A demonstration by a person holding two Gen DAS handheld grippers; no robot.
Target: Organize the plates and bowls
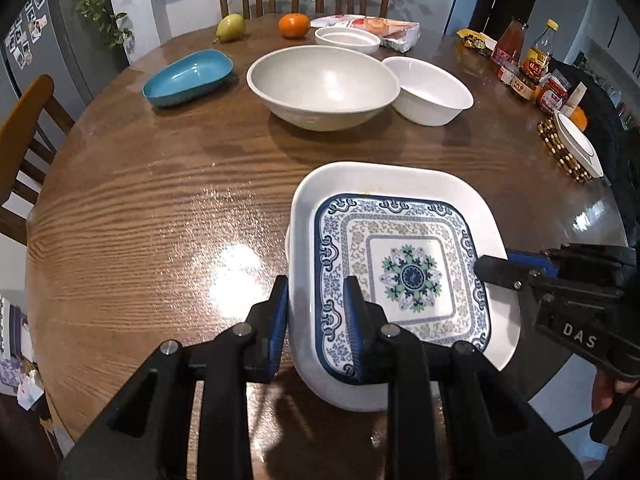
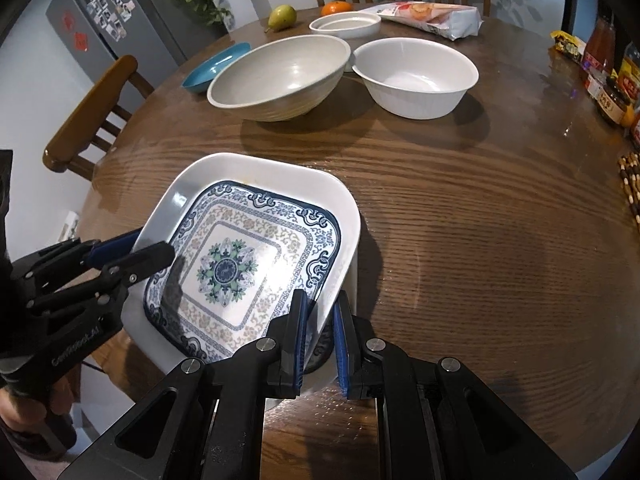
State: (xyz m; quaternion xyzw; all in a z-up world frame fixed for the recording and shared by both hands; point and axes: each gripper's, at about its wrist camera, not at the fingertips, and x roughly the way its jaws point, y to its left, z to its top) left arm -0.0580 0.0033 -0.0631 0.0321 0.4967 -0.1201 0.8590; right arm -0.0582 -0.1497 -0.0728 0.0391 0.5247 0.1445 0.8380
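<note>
Pads of the left hand-held gripper (image 1: 316, 320) sit narrowly parted astride the left rim of the white square dish (image 1: 400, 178), one finger outside and one inside, though whether they pinch it I cannot tell. That dish holds the blue-patterned plate (image 1: 404, 272) nested inside and is at the near edge of the desk (image 1: 160, 208). At the dish's right rim, the right hand-held gripper (image 2: 320, 320) likewise straddles the wall, nearly closed; the grey bowl (image 2: 280, 72) and white bowl (image 2: 416, 76) stand toward the far edge.

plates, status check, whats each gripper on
Left gripper and right gripper each straddle the white dish rim, not clamped. Patterned plate nested inside. Bowls beyond, clear.
</note>
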